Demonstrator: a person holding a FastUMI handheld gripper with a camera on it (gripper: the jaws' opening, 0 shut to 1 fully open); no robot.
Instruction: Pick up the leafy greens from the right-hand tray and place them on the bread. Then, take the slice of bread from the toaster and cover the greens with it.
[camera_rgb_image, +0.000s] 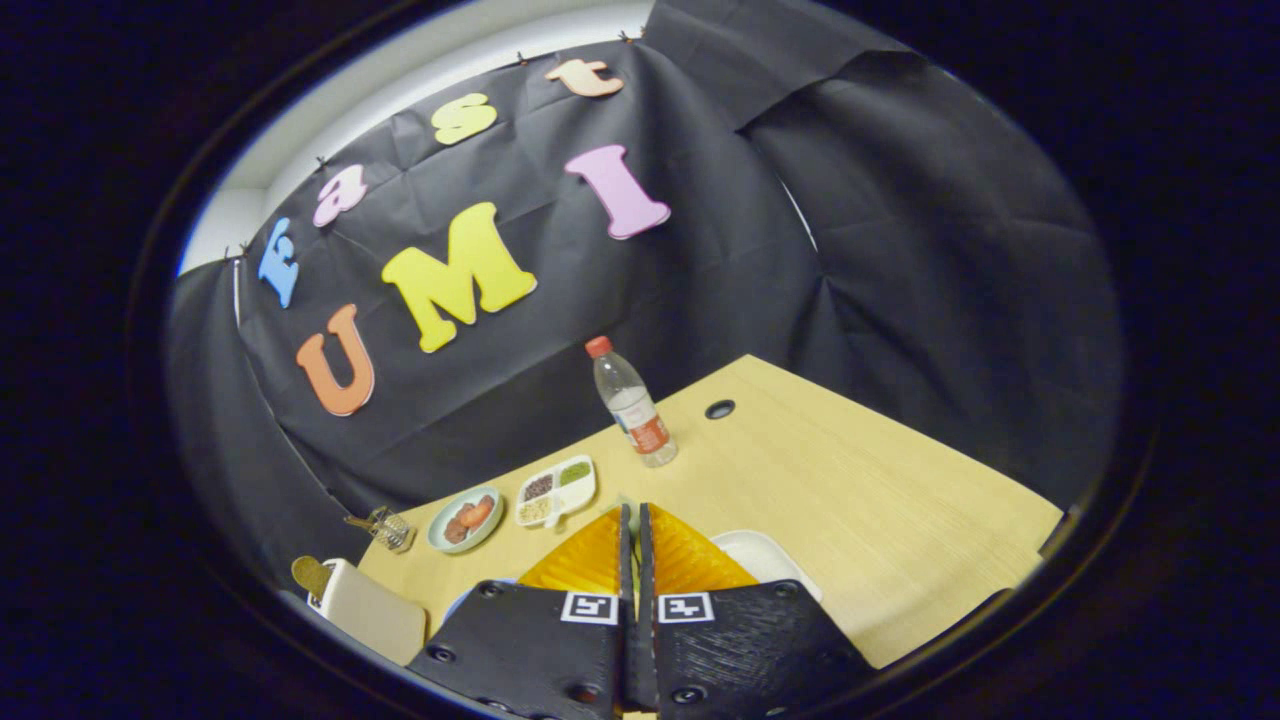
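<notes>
At the far left stands the toaster (372, 610), with a slice of bread (311, 574) sticking up from its top. Just beside it, on the wooden table (900, 510), lies a small glass jar (385, 528) on its side. Next comes a round plate (465, 519) with reddish food pieces, and then a divided tray (556, 491) with four small compartments of grains or seeds. Behind it a plastic water bottle (632, 402) with a red cap stands upright. The gripper (632, 520) has its fingers pressed together, with only a thin slit between them and nothing visible in it. To the right of the fingers, a white tray (765, 553) is partly hidden; I cannot tell where the leafy greens are.
</notes>
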